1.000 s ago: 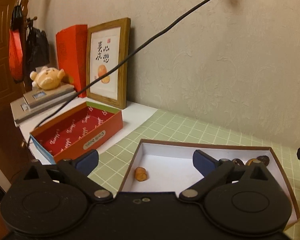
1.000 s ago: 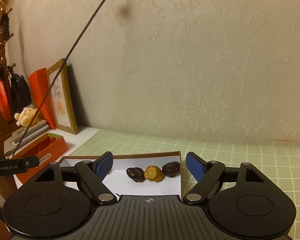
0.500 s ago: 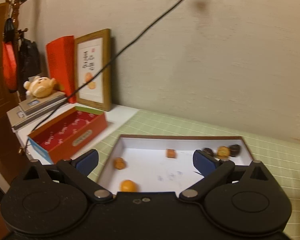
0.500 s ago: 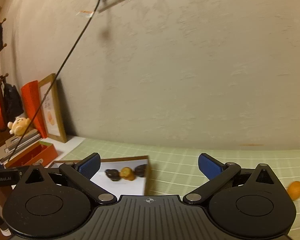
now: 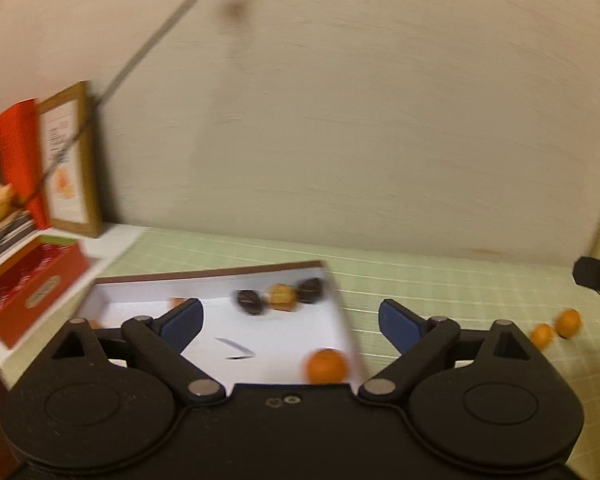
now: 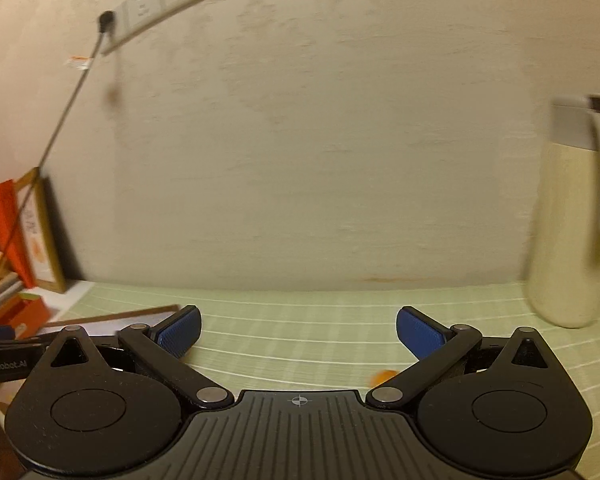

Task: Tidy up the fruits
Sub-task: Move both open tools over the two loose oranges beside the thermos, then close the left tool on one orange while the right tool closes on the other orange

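Now our left gripper (image 5: pixel 290 320) had just closed a little, empty above the white cardboard box (image 5: pixel 284 344); our right gripper (image 6: pixel 298 332) gaped wide, empty.

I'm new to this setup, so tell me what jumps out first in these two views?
The shallow white box left of centre in the left wrist view, holding two dark fruits, a brown one and an orange near its right wall. Two more small oranges lie loose on the green checked mat at the right. Both grippers' blue fingers are spread, gripping nothing.
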A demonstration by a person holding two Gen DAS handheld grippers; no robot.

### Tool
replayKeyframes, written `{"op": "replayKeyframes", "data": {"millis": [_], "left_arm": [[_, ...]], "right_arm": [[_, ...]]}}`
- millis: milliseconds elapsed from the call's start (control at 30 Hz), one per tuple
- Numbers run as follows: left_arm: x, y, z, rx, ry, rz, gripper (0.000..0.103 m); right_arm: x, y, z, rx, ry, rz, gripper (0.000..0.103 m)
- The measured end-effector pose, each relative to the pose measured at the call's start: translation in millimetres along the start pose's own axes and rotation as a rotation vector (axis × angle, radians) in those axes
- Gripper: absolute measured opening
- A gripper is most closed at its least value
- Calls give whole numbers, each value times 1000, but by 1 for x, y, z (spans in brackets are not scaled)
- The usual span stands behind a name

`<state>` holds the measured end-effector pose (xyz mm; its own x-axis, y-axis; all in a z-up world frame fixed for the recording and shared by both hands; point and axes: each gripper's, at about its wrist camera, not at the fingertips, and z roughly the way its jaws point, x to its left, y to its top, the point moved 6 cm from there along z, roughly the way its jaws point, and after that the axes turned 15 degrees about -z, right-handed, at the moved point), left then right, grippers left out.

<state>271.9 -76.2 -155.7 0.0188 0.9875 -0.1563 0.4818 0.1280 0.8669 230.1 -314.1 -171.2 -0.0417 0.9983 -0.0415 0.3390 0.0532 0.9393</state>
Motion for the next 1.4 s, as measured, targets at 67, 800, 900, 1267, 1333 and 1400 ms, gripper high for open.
{"op": "replayKeyframes", "data": {"millis": [67, 800, 900, 1267, 1333, 1400], "left_arm": [[-22, -10, 5, 18, -32, 29, 82], [-193, -106, 66, 168, -264, 218, 55], [-203, -110, 70, 165, -271, 234, 55], [-216, -117, 89, 179, -282, 234, 55], [-220, -118, 91, 181, -291, 235, 54], [-224, -120, 93, 182, -298, 239, 54]], "right_arm": [[-17, -6, -4, 17, -26, 7, 103], [-122, -60, -15, 141, -148, 114, 75], [-126, -63, -10, 152, -148, 125, 75], [-140, -73, 22, 197, -137, 166, 75], [-140, -74, 26, 201, -134, 160, 74], [-139, -73, 28, 205, -131, 156, 71]]}}
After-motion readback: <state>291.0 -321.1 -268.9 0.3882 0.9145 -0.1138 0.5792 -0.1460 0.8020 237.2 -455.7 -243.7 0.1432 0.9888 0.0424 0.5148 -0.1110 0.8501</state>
